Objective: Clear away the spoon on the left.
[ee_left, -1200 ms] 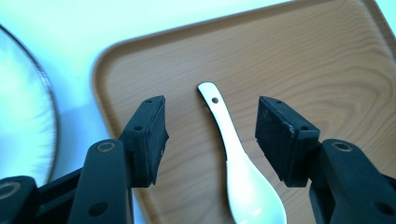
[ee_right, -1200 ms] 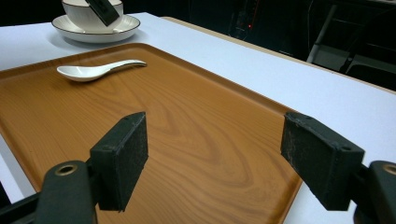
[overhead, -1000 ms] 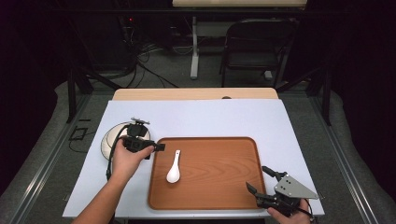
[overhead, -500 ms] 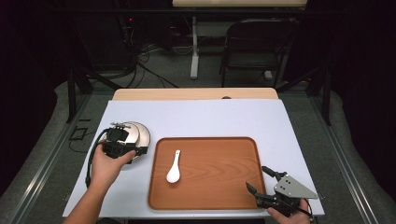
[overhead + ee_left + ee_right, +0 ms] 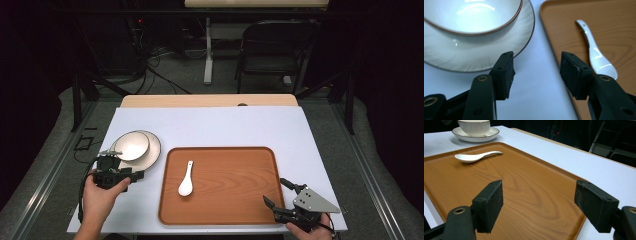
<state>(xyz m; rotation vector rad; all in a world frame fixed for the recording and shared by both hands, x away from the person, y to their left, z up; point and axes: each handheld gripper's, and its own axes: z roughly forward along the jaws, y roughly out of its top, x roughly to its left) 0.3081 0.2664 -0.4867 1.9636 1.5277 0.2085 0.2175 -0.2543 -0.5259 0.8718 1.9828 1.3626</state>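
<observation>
Both tongs open, empty; bowl (image 5: 130,145) on plate (image 5: 150,155) lies at twelve o'clock, nearest my left tongs (image 5: 131,174).

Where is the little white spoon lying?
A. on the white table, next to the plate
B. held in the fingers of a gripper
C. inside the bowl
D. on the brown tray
D: the spoon lies flat on the brown tray, apart from the bowl and both grippers.

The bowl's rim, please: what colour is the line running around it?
A thin brown line rims the white ceramic bowl, clearest in the left gripper view.
</observation>
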